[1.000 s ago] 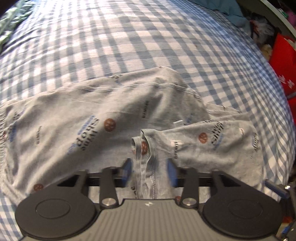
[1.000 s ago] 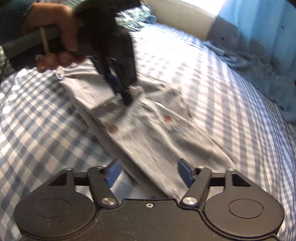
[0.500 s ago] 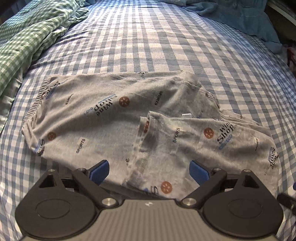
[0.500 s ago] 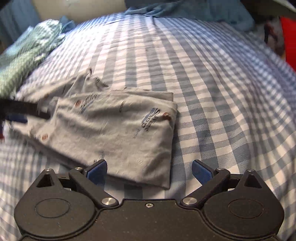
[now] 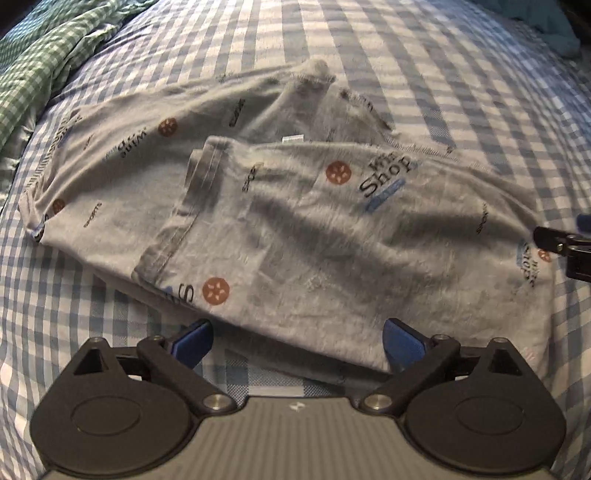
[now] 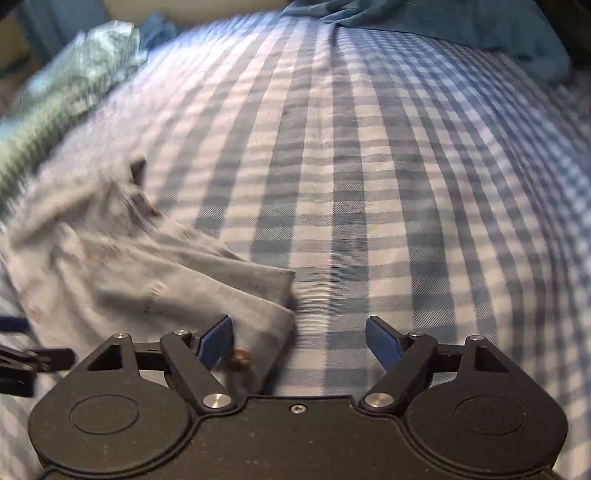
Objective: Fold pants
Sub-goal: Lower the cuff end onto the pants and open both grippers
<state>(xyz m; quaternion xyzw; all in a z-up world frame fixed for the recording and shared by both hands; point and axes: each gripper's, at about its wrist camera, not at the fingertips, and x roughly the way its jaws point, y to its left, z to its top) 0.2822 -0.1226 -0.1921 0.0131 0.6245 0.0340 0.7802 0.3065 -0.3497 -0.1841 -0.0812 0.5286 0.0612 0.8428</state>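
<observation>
Grey printed pants point(image 5: 295, 221) lie on the checked bed, with one end folded back over the rest. My left gripper point(image 5: 297, 341) is open and empty, just above the near edge of the folded layer. In the right wrist view the pants point(image 6: 147, 280) lie at the lower left, blurred. My right gripper point(image 6: 299, 341) is open and empty over the fold's right corner. The right gripper's tip point(image 5: 565, 247) shows at the right edge of the left wrist view. The left gripper point(image 6: 22, 365) shows at the left edge of the right wrist view.
The blue and white checked bed sheet point(image 6: 369, 166) spreads all around. A green checked blanket point(image 5: 44, 62) is bunched at the far left. Teal fabric point(image 6: 461, 22) lies at the far right of the bed.
My left gripper let go of the pants end, opened and drew back. The folded end now lies flat. My right gripper swung toward the right end of the pants.
</observation>
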